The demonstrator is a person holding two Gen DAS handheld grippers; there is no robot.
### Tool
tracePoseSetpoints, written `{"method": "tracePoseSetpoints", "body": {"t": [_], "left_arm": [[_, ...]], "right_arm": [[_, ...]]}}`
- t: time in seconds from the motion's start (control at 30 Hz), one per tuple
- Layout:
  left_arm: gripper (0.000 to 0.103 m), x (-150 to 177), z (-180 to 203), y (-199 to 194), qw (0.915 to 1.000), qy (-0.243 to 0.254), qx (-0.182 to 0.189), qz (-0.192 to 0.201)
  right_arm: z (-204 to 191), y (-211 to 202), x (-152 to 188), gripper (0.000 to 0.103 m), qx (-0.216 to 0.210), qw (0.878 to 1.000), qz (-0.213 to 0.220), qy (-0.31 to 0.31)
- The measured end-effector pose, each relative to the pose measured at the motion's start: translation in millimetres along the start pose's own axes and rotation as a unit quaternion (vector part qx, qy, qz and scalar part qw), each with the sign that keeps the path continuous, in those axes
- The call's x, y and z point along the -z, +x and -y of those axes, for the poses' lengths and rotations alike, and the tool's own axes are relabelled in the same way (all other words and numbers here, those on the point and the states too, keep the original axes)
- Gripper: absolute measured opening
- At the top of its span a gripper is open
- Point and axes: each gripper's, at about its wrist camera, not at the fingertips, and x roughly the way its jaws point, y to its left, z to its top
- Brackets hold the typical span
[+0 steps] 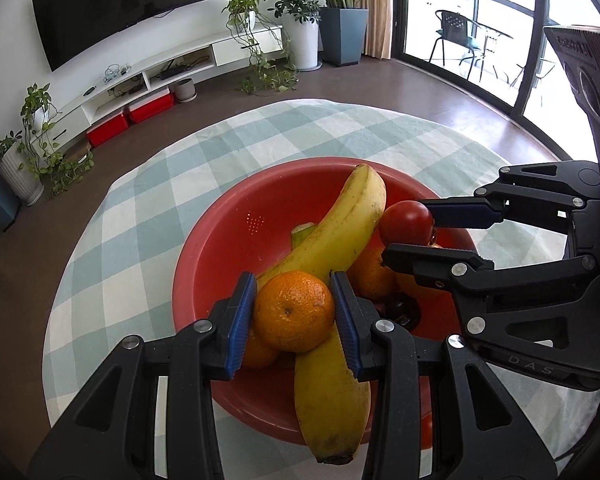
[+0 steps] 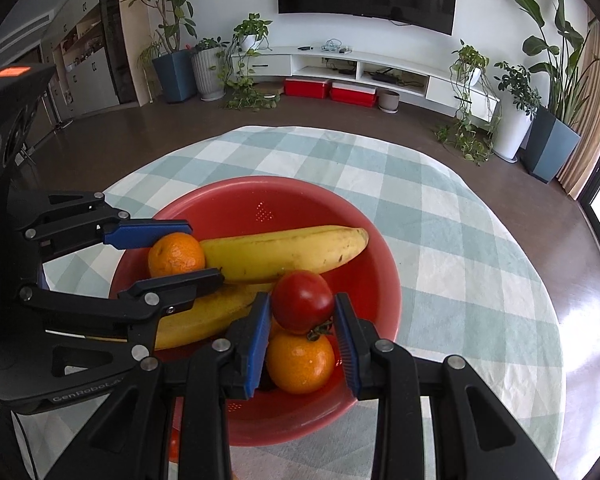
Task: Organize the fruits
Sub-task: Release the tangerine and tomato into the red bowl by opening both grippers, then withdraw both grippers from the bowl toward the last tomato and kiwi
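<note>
A red bowl on the checked cloth holds two bananas, oranges and a tomato. My left gripper is shut on an orange, its blue pads pressing both sides, just over the nearer banana. The right wrist view shows the left gripper coming from the left around that orange. My right gripper is shut on the red tomato, directly above another orange. From the left wrist, the right gripper clamps the tomato at the bowl's right side.
A round table with a green-and-white checked cloth carries the bowl. A small reddish fruit lies half hidden beside the bowl's near rim. Beyond the table are brown floor, a TV unit, potted plants and red boxes.
</note>
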Motion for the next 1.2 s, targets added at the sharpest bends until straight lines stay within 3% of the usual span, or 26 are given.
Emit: {"method": "tracePoseSetpoints", "body": {"t": [0.3,0.57,0.7,0.87,1.0,1.2], "left_arm": [[0.051,5,-2,-2,1.0,-0.005,-0.006,0.003],[0.063,10,-3,-30,0.9994,-0.015,-0.01,0.03],[0.078,20,3,-54,0.9985,-0.013,-0.016,0.051],[0.094,48,17,-84,0.9969,-0.014,-0.019,0.075],[0.102,75,28,-96,0.997,-0.026,-0.014,0.071],[0.103,119,52,-109,0.997,-0.039,-0.003,0.067]], "right_arm": [[1,-3,2,0.036,0.004,1.0,0.001,0.002],[0,-23,8,0.047,0.007,1.0,0.022,0.008],[0,-40,17,0.052,0.006,0.999,0.038,0.014],[2,-67,42,0.062,-0.002,0.997,0.062,0.04],[3,-83,72,0.068,-0.018,0.995,0.065,0.073],[0,-104,131,0.073,-0.035,0.989,0.064,0.131]]}}
